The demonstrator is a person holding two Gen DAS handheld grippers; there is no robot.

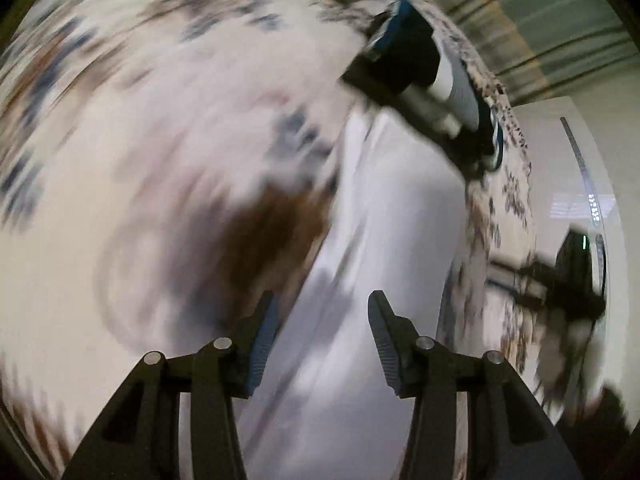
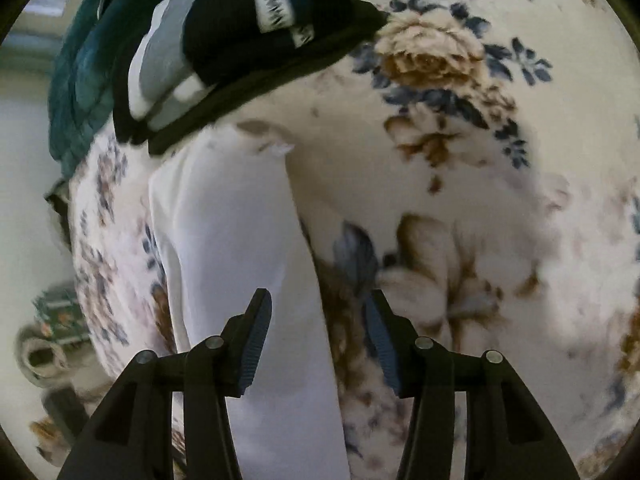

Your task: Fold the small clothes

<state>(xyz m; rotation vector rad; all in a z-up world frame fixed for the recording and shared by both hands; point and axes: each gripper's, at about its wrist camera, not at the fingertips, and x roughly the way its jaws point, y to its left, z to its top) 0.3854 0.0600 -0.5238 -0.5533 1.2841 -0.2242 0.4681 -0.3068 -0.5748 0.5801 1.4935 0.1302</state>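
A floral blanket (image 2: 460, 152) covers the bed, with pale walls beyond. A white garment (image 2: 240, 248) lies flat along it, running under both tongs. The left tongs (image 1: 318, 332) and right tongs (image 2: 316, 328) hang released above the cloth, gripping nothing. Only the right view sharply shows the folded stack (image 2: 224, 48) and teal fabric (image 2: 80, 72); the left view is motion-blurred.
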